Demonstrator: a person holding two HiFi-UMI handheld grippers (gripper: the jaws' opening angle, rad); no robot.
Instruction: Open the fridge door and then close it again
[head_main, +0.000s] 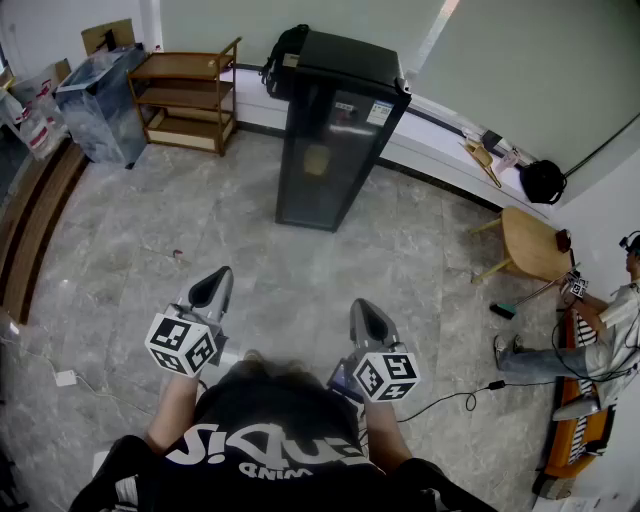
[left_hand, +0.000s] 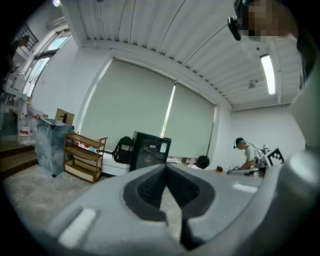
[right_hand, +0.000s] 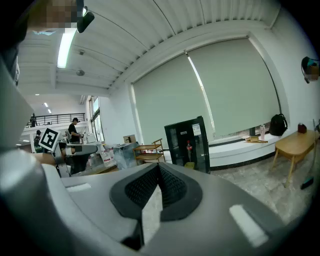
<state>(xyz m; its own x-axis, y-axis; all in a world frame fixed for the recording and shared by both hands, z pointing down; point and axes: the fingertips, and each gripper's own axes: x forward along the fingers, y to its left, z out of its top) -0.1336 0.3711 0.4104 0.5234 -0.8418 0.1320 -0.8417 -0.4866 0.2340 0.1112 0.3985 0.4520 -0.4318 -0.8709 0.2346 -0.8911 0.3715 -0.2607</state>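
I saw a wooden shelf rack (head_main: 185, 100) standing on the grey stone floor (head_main: 290, 290) by the far wall. A wrapped blue-grey bin (head_main: 100, 100) stood just beside it toward the floor's left edge, with a cardboard box (head_main: 108, 35) behind that. A black backpack (head_main: 283, 55) sat on the white ledge (head_main: 440, 140) that ran along the wall, and a round black bag (head_main: 543, 180) rested near the ledge's right end. A light wooden table (head_main: 535, 243) stood near the floor's right edge. Past it a person (head_main: 618, 312) sat with legs stretched out. A black cable (head_main: 450, 398) trailed over the floor toward them, and a small white adapter (head_main: 65, 378) lay near the left edge.
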